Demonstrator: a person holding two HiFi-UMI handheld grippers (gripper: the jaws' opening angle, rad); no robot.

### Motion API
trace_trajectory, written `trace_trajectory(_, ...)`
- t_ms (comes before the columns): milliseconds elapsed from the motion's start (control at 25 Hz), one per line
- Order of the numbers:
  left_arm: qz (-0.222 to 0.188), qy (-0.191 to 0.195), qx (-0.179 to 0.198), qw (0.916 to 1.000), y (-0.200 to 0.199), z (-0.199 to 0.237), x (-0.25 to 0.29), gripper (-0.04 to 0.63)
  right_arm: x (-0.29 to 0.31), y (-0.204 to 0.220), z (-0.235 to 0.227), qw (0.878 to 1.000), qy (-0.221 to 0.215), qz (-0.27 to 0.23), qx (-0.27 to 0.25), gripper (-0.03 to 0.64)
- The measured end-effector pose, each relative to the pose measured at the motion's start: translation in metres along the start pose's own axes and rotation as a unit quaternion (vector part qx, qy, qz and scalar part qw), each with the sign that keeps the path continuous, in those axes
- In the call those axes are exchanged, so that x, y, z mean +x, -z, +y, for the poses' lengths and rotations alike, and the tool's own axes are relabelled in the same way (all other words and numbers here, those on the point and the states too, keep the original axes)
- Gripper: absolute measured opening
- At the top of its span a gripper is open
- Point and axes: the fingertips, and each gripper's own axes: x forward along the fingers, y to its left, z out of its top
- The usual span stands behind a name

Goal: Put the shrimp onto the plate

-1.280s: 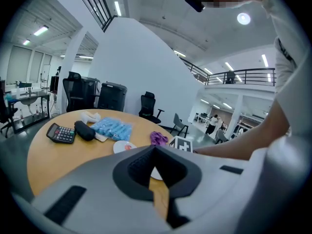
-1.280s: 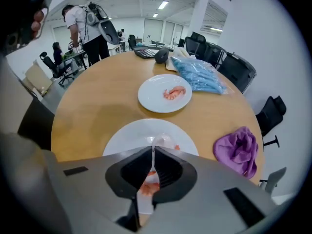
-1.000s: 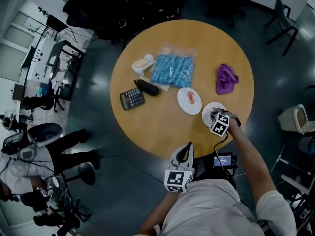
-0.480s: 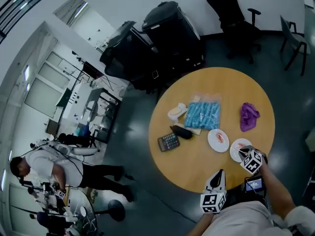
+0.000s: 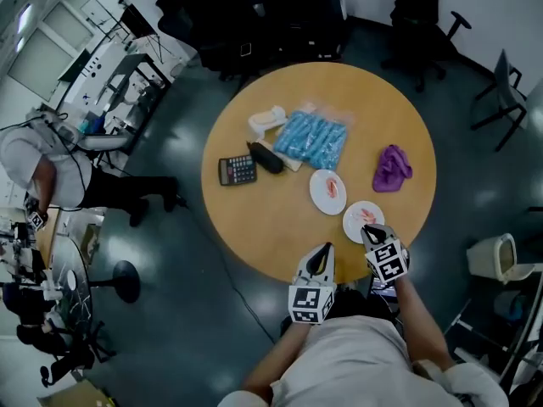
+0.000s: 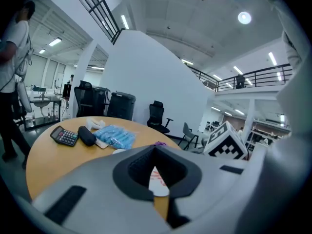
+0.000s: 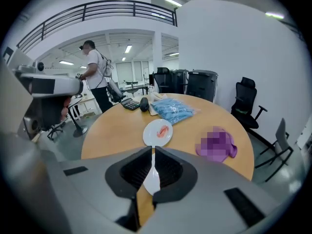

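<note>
Apparently shrimp (image 5: 366, 217) just beyond right fingers (image 7: 136, 167)

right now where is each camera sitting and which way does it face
Head view: on the person's head, steeply down on the table; left gripper, right gripper and shirt show.
Left gripper view: on the left gripper, along its shut jaws across the table toward the calculator; right gripper's cube shows.
Right gripper view: on the right gripper, along its shut jaws toward a plate holding a shrimp.
Shared: both gripper views show the calculator and blue packet.
</note>
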Motion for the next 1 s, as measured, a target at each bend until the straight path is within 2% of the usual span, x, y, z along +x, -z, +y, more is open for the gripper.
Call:
trace_trajectory(320, 0.007, 0.012, -0.005, 0.9999, -0.016, 0.019, 0.01, 0.008, -0.007, -0.02, -0.007, 0.999, 0.022, 0.012, 0.024, 0.025)
trace_trajectory(520, 0.018, 0.033, 0.013, 0.9992, -0.018, 0.038, 0.027, 0.008, 0.007, -0.032, -0.005, 0.999, 0.031, 0.014, 0.039, 0.025)
trace_trajectory(1000, 0.015, -0.025, -0.025, 0.9993, -0.012, 0.051, 0.068, 0.008, 0.069, -0.028, -0.006, 0.998, -0.041, 0.05, -0.015, 0.025)
